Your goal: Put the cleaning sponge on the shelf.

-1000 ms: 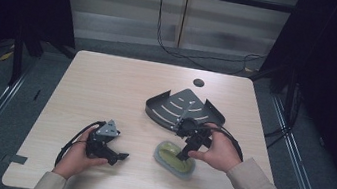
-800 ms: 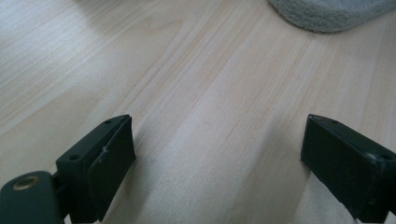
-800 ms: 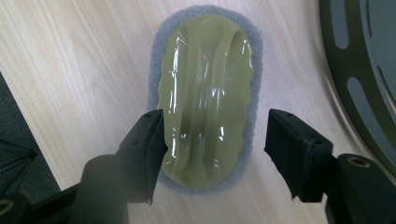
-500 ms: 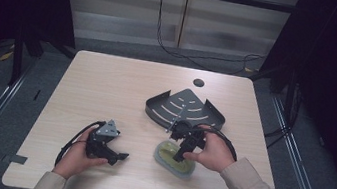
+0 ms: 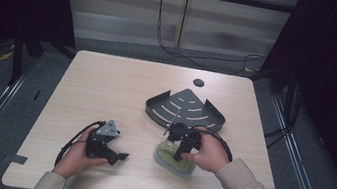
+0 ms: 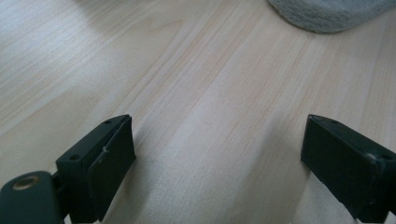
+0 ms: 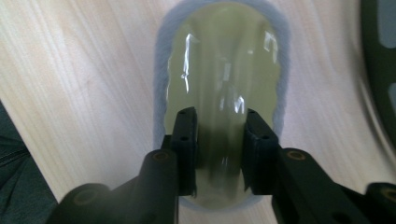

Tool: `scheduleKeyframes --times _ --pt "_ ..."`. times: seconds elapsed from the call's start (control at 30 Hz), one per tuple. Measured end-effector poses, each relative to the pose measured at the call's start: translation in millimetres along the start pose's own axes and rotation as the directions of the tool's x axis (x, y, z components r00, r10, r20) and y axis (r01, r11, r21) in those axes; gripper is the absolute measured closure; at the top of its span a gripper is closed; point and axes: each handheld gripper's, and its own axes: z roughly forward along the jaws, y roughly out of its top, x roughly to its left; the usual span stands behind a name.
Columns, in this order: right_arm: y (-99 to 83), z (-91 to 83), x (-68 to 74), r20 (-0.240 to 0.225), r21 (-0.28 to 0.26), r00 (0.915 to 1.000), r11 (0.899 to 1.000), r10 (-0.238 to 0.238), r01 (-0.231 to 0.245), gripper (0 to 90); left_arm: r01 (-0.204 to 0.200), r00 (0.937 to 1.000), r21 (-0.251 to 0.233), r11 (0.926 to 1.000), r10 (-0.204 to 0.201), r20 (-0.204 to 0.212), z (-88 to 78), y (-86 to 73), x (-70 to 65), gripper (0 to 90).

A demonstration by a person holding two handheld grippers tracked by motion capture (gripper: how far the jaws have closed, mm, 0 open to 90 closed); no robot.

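The right hand-held gripper (image 7: 219,154), its jaws just closing, clamps the translucent yellow-green soap bar (image 7: 224,79) in its grey oval dish (image 5: 164,160); the slick bar could squirt free. The left hand-held gripper (image 6: 219,154) rests, jaws apart, on the counter (image 5: 107,85).

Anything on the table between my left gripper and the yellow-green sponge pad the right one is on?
No, that stretch is bare wood. The high view shows plain tabletop between the left gripper and the sponge pad; the left gripper view shows the same bare wood.
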Motion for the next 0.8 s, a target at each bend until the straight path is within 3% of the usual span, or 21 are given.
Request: scheduleKeyframes --times 0.23,0.8 --pt "-0.8 -11.5 -0.7 0.008 0.005 0.9999 1.000 -0.009 0.009 70.7 -0.004 1.0000 0.003 1.0000 0.004 -0.005 -0.1 0.1 0.0 9.4" --pt "-10.5 -46.2 -16.0 0.013 -0.014 0.9996 1.000 0.027 -0.027 71.1 -0.004 1.0000 0.001 1.0000 0.004 -0.005 0.0 0.1 0.0 9.4"
